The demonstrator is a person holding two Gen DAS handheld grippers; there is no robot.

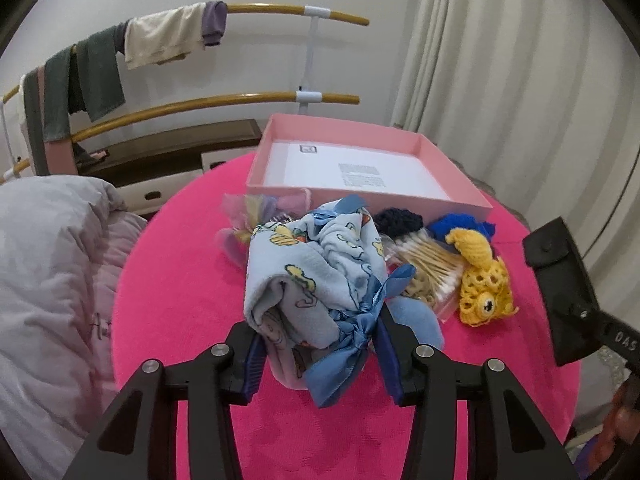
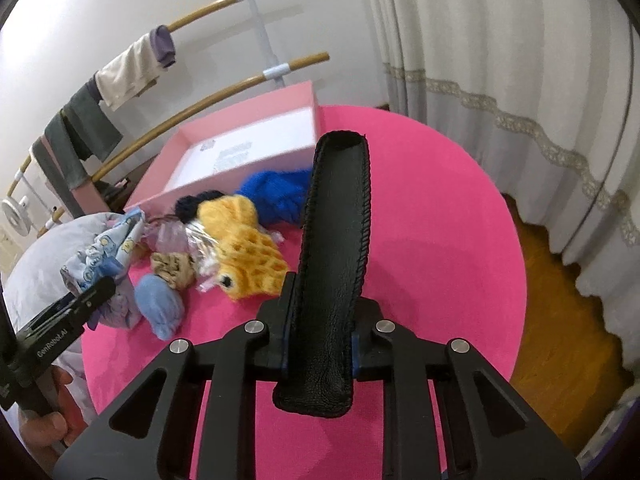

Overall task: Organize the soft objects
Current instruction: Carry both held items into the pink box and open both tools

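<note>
Black claw (image 1: pixel 320 356), silver screws, blue pads (image 1: pixel 253 364)

Left gripper (image 1: pixel 320 344): black two-finger frame with blue pads, jaws closed partway around a pale blue printed cloth bundle with a blue satin ribbon (image 1: pixel 312 280), pads pressing both its sides. Low over the tabletop, pointing forward.

Right gripper (image 2: pixel 320 332): same build, jaws clamped on a long black stitched leather pouch (image 2: pixel 334 248) standing upright between them. Bare hand (image 2: pixel 44 420) grips the left gripper's handle.
</note>
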